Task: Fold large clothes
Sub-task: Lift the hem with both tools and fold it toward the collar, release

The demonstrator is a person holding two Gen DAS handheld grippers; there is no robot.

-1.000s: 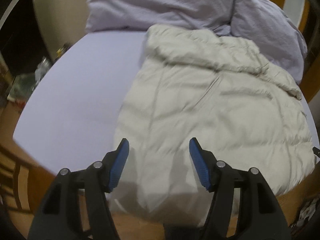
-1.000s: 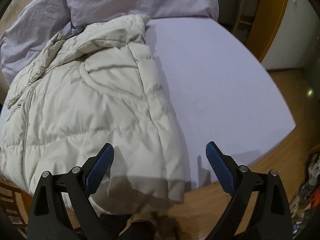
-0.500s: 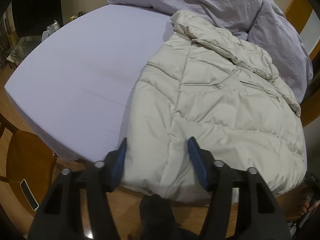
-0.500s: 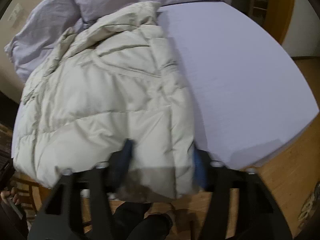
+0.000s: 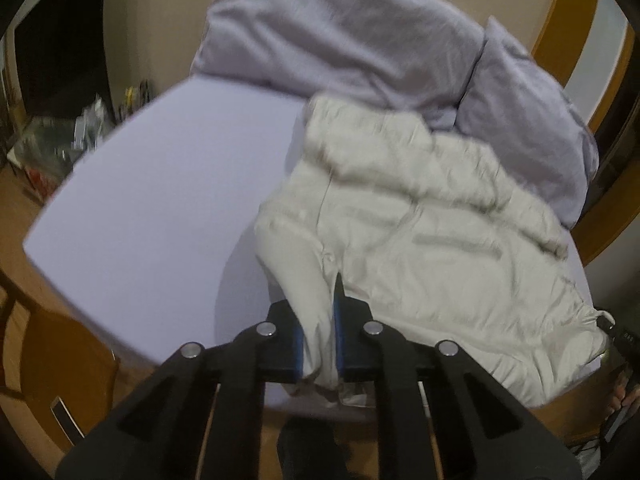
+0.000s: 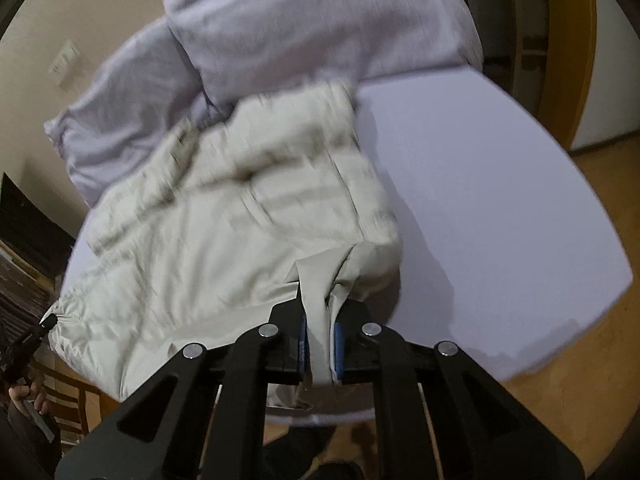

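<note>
The hem of the cream jacket (image 5: 420, 220) is clenched by the left gripper (image 5: 318, 344) and right gripper (image 6: 320, 350); ahead, its body lies on the bed (image 5: 160, 184). A fold away from the grippers seems called for next.

A home bedroom: a bed with a smooth lavender fitted sheet (image 5: 160, 184) fills the view, crumpled lilac pillows and duvet (image 5: 360, 40) heaped along its far edge. Warm wooden flooring (image 6: 560, 392) surrounds the bed, with a brown wooden chair (image 5: 60, 352) beside its near left corner.
</note>
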